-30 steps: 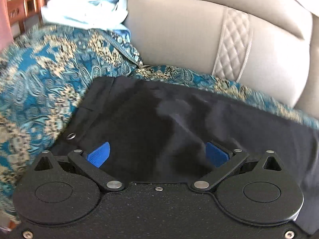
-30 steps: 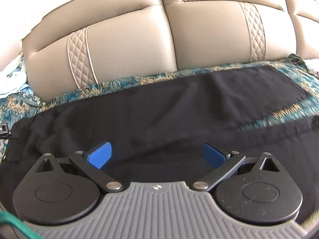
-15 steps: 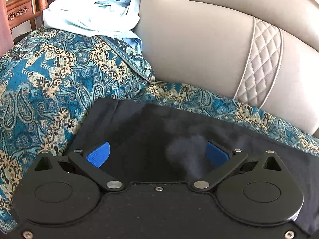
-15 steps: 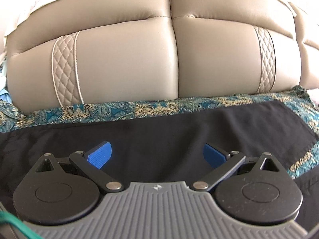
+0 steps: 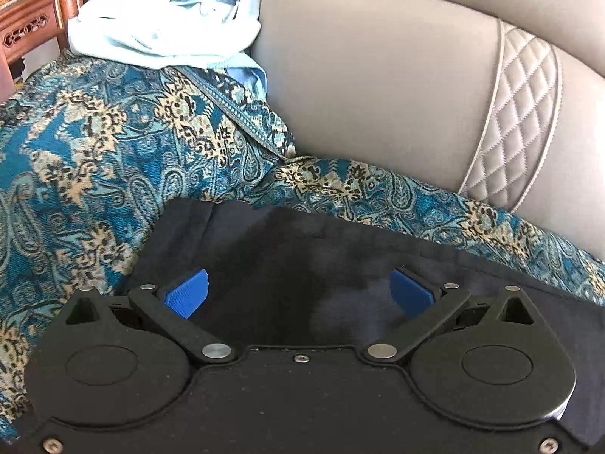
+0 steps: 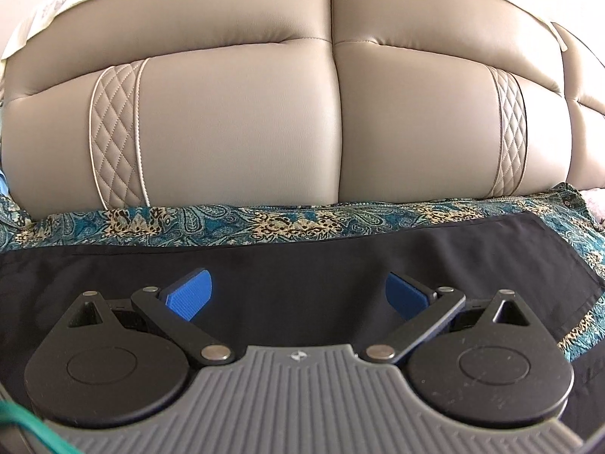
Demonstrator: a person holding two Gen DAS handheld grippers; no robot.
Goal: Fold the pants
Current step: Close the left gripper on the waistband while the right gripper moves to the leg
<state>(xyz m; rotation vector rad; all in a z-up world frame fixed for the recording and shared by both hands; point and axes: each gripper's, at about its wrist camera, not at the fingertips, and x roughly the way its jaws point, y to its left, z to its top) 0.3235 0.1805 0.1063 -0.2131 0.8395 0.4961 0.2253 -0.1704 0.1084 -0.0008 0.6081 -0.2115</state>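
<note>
The pants (image 5: 287, 261), dark and flat, are laid across a patterned teal throw (image 5: 94, 159) that covers a sofa seat. Seen from the left wrist, the left gripper (image 5: 298, 291) is held over the pants, its blue fingers (image 5: 187, 293) spread wide with nothing caught between them. Only dark cloth is seen in the gap between the fingers; whether the fingertips touch it cannot be told. One end of the pants, with a seamed band running along it, lies ahead of the left-hand finger, and beyond that edge the throw is exposed. Farther ahead on that side a pale blue garment (image 5: 162, 26) is piled on the throw, and carved wooden furniture (image 5: 30, 11) stands past it at the frame's corner. Ahead of the right-hand finger the beige sofa back (image 5: 378, 94) rises, with a quilted strip set into it.

Seen from the right wrist, the right gripper (image 6: 298, 295) is likewise held over the pants (image 6: 302, 268), its blue fingers (image 6: 189, 295) parted wide and gripping nothing. The pants' far edge runs across just ahead of the fingers, with a band of throw (image 6: 264, 223) between it and the sofa back (image 6: 245, 125). Past the right-hand finger the pants end in a slanted hem, and the throw shows beside it.
</note>
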